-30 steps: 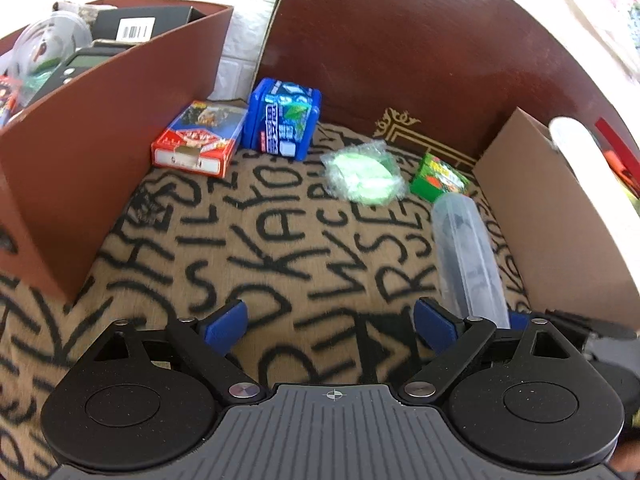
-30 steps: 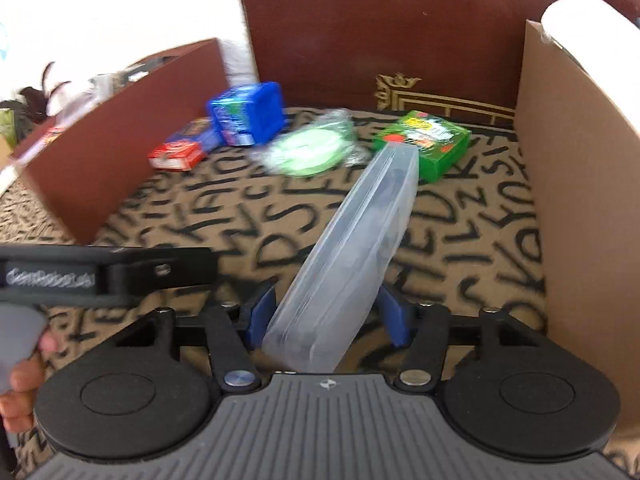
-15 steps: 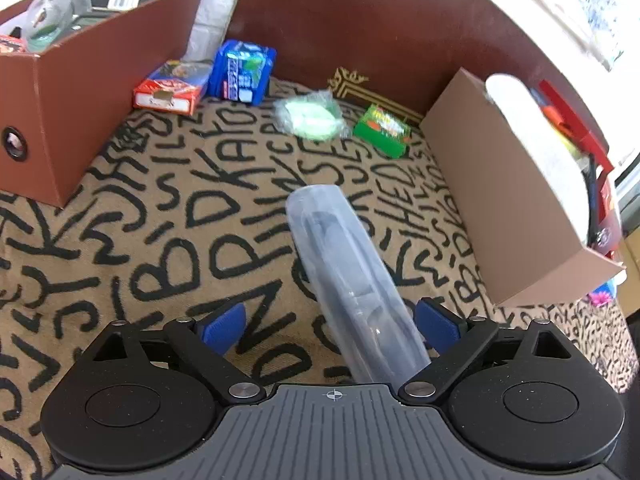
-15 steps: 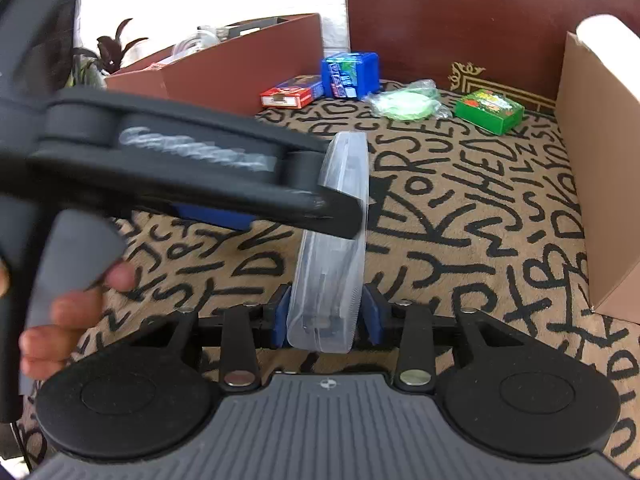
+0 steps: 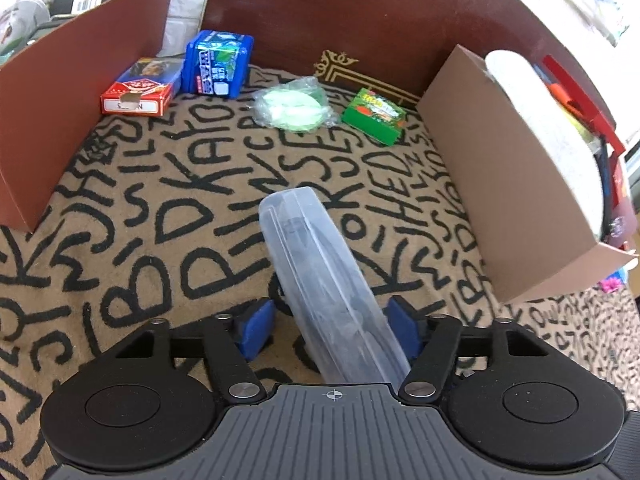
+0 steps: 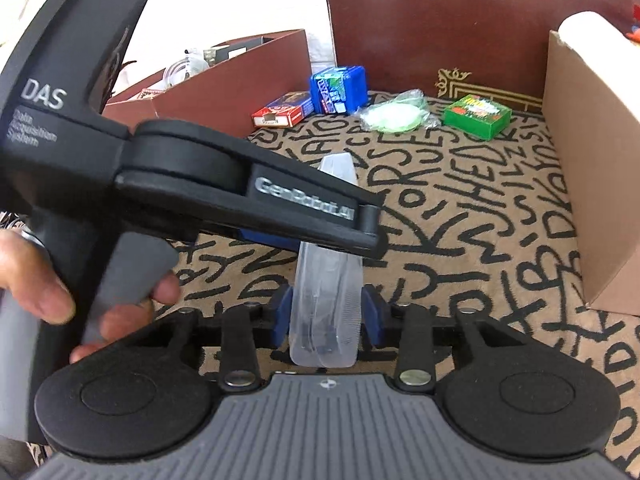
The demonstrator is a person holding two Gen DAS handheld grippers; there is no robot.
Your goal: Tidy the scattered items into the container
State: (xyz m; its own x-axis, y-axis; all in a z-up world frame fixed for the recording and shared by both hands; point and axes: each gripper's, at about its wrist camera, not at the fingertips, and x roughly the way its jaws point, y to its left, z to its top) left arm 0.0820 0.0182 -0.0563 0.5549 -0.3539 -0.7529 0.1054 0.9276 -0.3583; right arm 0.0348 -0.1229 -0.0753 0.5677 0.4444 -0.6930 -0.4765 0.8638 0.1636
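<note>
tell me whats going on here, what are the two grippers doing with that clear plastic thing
The right gripper is clamped on the clear plastic case, holding it above the patterned cloth. The left gripper is open with its fingers either side of the case, not gripping it. Four small packets lie by the back wall, between two cardboard boxes.

In the right wrist view, the body of the left gripper carries "DAS" in large pale letters with the smaller lines "Data Acquisition System" beneath, and its arm bears the raised grey brand "GenRobot.AI". The cloth on the tabletop is printed all over with big black hand-drawn capital letters that form no clear words. The print on the small boxes at the far side is too small to read.
</note>
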